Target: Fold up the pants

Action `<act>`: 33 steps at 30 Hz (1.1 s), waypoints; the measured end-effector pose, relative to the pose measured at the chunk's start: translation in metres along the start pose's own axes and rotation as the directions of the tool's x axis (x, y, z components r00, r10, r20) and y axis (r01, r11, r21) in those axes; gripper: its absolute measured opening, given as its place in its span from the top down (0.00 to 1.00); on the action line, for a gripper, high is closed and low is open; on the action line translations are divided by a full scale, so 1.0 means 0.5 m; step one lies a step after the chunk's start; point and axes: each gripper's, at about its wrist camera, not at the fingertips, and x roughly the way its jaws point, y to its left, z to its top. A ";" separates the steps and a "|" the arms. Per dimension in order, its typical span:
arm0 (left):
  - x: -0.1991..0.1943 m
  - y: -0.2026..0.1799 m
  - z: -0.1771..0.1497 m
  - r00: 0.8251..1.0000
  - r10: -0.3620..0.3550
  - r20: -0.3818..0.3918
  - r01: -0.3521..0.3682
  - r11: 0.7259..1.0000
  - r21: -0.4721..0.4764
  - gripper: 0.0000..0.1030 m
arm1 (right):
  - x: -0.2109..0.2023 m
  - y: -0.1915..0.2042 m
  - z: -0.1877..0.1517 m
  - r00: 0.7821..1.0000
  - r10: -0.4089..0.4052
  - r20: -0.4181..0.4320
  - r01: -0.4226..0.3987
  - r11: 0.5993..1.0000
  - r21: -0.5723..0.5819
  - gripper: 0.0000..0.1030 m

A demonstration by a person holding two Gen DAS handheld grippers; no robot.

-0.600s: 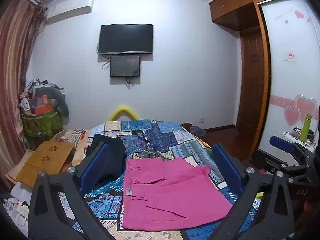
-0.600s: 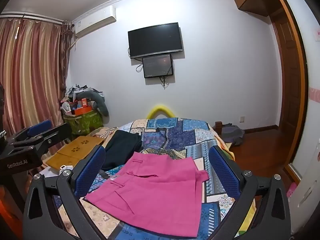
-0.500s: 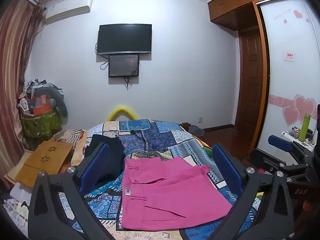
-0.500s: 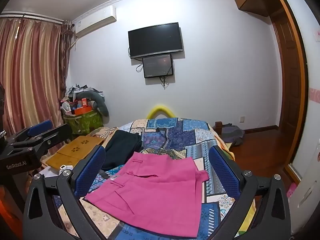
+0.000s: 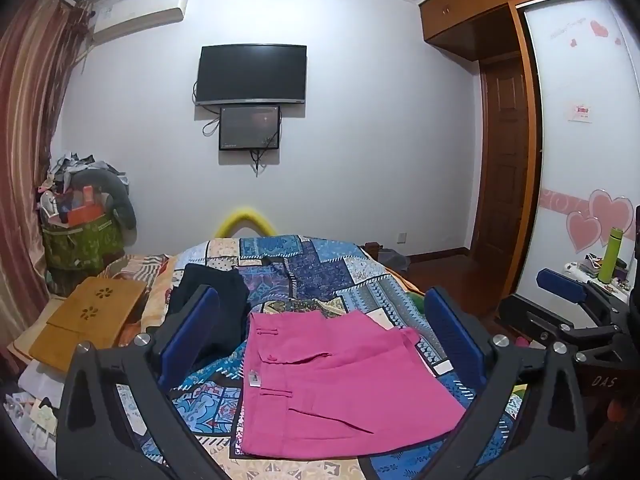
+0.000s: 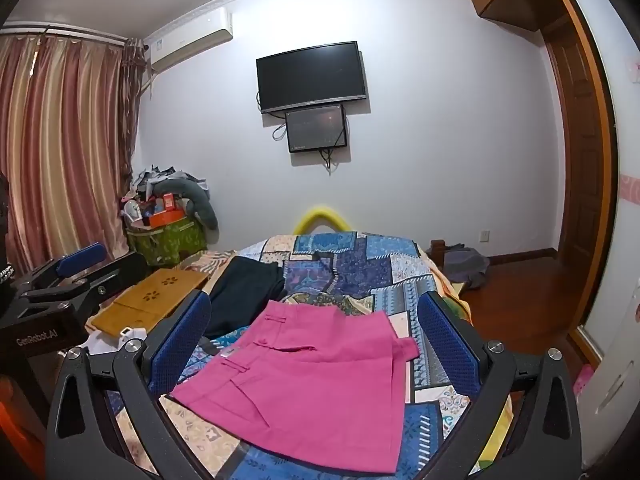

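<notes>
The pink pants (image 5: 340,384) lie folded in a flat rectangle on the patchwork bedspread (image 5: 320,268). They also show in the right wrist view (image 6: 312,384). My left gripper (image 5: 320,332) is open and empty, held above and before the pants. My right gripper (image 6: 314,336) is open and empty, likewise above the pants. Each gripper shows in the other's view: the right one (image 5: 576,304) at the right edge, the left one (image 6: 64,276) at the left edge.
A dark folded garment (image 5: 216,300) lies left of the pants. A wooden lap tray (image 5: 88,320) sits at the bed's left. A green bin of clutter (image 5: 80,236) stands by the curtain. A green bottle (image 5: 610,256) stands on a stand at the right.
Both views have shifted only slightly. The pants lie as before and both grippers stay open.
</notes>
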 end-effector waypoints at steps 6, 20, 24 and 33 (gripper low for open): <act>0.006 0.007 -0.005 1.000 0.003 -0.008 -0.003 1.000 -0.014 0.00 | 0.005 0.000 -0.003 1.000 0.001 -0.009 -0.001 1.000 -0.003 0.00; 0.006 0.009 -0.005 1.000 0.006 -0.005 -0.006 1.000 -0.018 0.00 | 0.003 0.001 0.003 1.000 -0.003 -0.013 0.003 1.000 -0.005 0.00; 0.007 0.011 -0.005 1.000 0.003 -0.007 -0.003 1.000 -0.020 0.00 | 0.004 0.000 0.003 1.000 -0.006 -0.017 0.006 1.000 -0.004 0.00; 0.010 0.009 -0.005 1.000 0.004 -0.004 -0.004 1.000 -0.022 0.00 | 0.004 -0.002 0.004 1.000 -0.006 -0.017 0.006 1.000 -0.004 0.00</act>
